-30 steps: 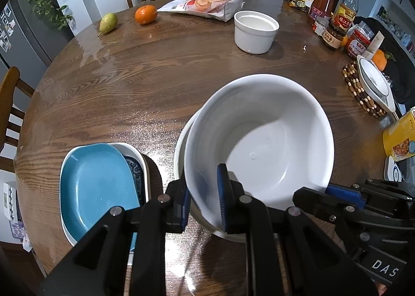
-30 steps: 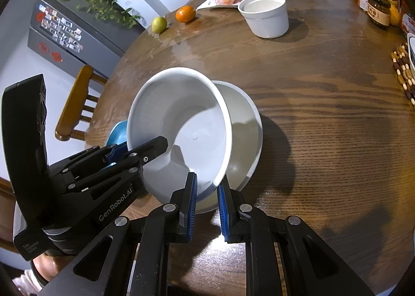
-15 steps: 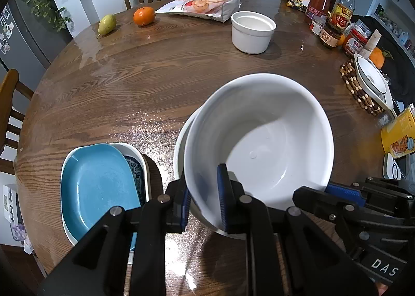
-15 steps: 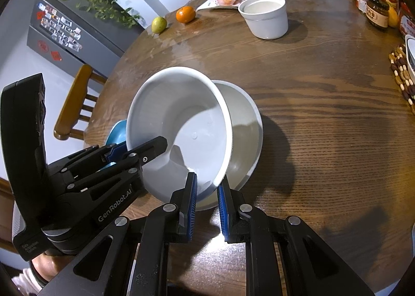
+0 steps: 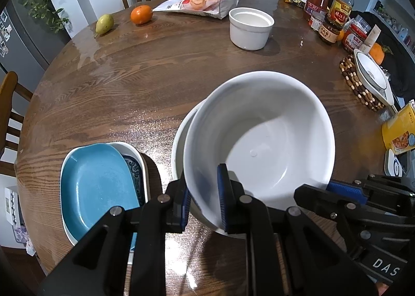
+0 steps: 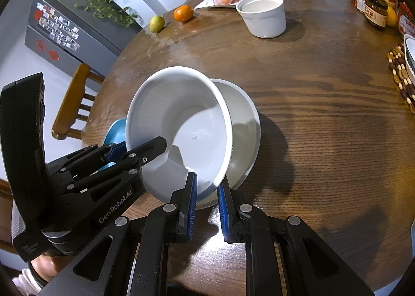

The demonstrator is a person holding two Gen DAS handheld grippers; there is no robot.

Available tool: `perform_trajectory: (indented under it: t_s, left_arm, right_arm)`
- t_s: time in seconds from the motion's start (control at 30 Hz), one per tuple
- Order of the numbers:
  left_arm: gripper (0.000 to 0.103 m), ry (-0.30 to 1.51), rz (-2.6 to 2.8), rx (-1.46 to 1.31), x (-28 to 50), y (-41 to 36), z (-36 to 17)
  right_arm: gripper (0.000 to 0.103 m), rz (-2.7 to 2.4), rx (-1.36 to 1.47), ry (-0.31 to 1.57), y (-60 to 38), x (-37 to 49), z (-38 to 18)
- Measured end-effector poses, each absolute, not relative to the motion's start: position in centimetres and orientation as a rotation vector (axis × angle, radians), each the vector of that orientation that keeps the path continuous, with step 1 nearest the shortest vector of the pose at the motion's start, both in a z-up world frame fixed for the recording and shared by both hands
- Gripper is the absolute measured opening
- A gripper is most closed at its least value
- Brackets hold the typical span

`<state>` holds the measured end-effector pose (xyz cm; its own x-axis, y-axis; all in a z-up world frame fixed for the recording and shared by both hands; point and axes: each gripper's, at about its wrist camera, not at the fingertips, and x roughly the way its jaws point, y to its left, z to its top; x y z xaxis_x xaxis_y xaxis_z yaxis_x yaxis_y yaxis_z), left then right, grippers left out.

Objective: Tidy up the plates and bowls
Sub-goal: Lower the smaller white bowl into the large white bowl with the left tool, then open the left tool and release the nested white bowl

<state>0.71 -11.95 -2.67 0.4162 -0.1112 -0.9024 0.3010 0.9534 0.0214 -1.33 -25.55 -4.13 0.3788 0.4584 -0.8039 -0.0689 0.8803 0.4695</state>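
Note:
A large white bowl (image 5: 259, 135) hangs tilted over a second white bowl (image 5: 179, 145) that stands on the round wooden table (image 5: 129, 83). My left gripper (image 5: 203, 184) is shut on the upper bowl's near rim, one pad inside and one outside. My right gripper (image 5: 320, 189) is clamped on the same rim further right. In the right wrist view the right gripper (image 6: 207, 184) pinches the tilted bowl (image 6: 181, 119) above the lower bowl (image 6: 243, 127), with the left gripper (image 6: 140, 147) holding on at the left. A blue plate (image 5: 96, 182) lies in a white patterned dish (image 5: 135, 150) at the left.
A small white ramekin (image 5: 250, 29) stands at the back, near a snack bag (image 5: 199, 3), an orange (image 5: 141, 14) and a pear (image 5: 104, 23). Bottles and jars (image 5: 334, 16) crowd the right edge beside a shallow bowl (image 5: 371, 75) on a beaded trivet. Chairs ring the table.

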Motion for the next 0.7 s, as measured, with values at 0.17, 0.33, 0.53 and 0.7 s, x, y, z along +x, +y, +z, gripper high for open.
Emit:
perform_trajectory:
  t_s: [0.17,0.33,0.53,0.7]
  left_arm:
    - [0.015,1.115,-0.262,0.192,0.76,-12.0,-2.75]
    - [0.016,1.123,-0.262,0.188,0.96,-12.02,-2.87]
    - [0.019,1.12,-0.264,0.179,0.78,-12.1,-2.75]
    - [0.023,1.115,-0.255,0.177,0.62,-11.97,-2.62]
  right_arm:
    - [0.017,0.338,0.382,1.135,-25.5,-1.36,-3.97]
    - [0.017,0.333,0.385,1.142,-25.61,-1.3,-4.1]
    - [0.017,0.319,0.396,1.135,-25.8,-1.51,-3.85]
    - [0.017,0.316,0.384,1.139,-25.59,-1.59,-3.82]
